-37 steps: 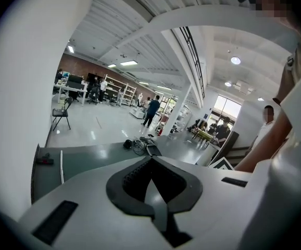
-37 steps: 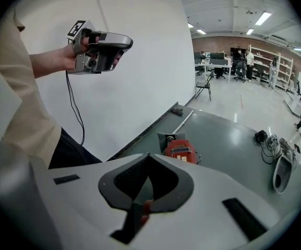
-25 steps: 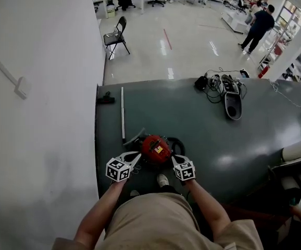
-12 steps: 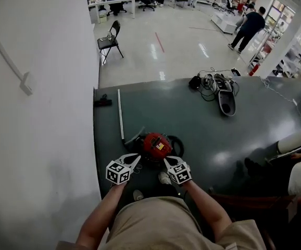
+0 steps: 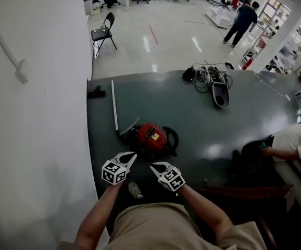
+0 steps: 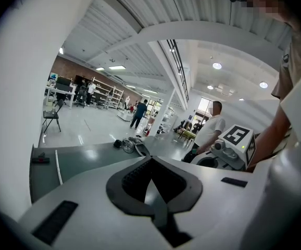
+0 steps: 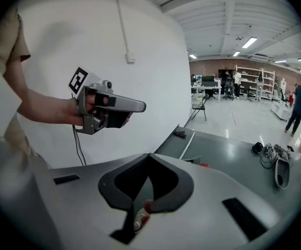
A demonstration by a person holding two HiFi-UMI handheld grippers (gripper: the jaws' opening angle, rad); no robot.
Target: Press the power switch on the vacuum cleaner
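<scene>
While left claw (image 5: 132, 155) and right claw (image 5: 153, 165) are hovering just short of it, red round vacuum cleaner (image 5: 151, 137): sitting on dark green mat (image 5: 234, 124), untouched.
Left claw jaws: resting together, gripping nothing.
Right claw jaws: resting together, gripping nothing.

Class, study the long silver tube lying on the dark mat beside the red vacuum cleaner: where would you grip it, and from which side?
Grip the silver tube near mid-length, coming down from above with the left claw, jaws across its thin width. It lies flat on the mat, long and bare on both sides, so a middle hold should lift it level.
</scene>
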